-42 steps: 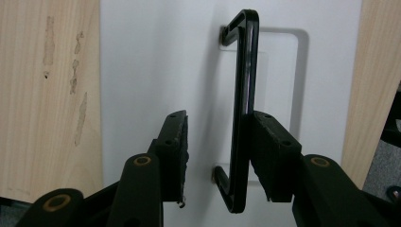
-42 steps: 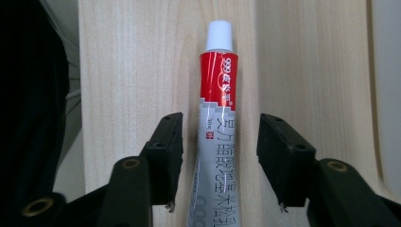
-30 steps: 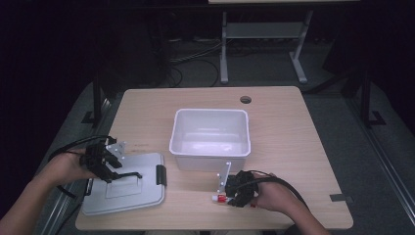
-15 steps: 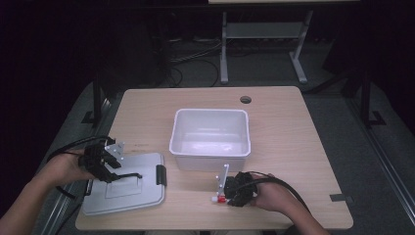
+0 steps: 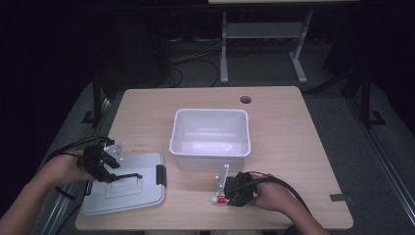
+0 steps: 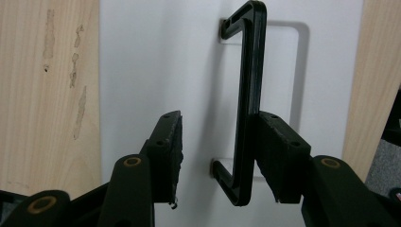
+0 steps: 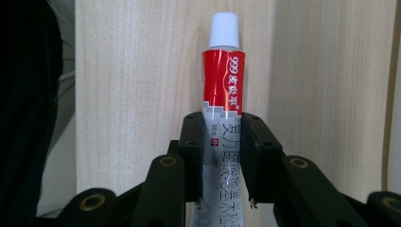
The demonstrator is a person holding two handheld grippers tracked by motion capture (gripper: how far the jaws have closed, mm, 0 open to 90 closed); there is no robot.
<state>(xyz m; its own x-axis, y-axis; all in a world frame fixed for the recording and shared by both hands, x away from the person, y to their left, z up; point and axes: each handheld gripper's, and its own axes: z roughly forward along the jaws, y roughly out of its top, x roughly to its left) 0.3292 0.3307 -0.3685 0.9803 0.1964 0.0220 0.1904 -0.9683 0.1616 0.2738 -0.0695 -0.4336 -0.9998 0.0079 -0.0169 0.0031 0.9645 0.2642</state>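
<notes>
Pinching the tube [image 7: 222,94] near its tail, right hand-held gripper [image 7: 222,158] risks squeezing paste out; left hand-held gripper [image 6: 215,156], jaws just widening, stands slack around lid handle [image 6: 248,94], which may slip.

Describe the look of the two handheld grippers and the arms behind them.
Both the left gripper and the right gripper are black, each topped by a grey three-cornered plate and trailing a black cable. Up close, their jaws are flat black pads on linked bars with brass-coloured pivot pins. The forearms are bare, with no sleeves.

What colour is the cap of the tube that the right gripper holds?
White. The cap tops the red and silver tube; the right gripper view shows it best.
</notes>
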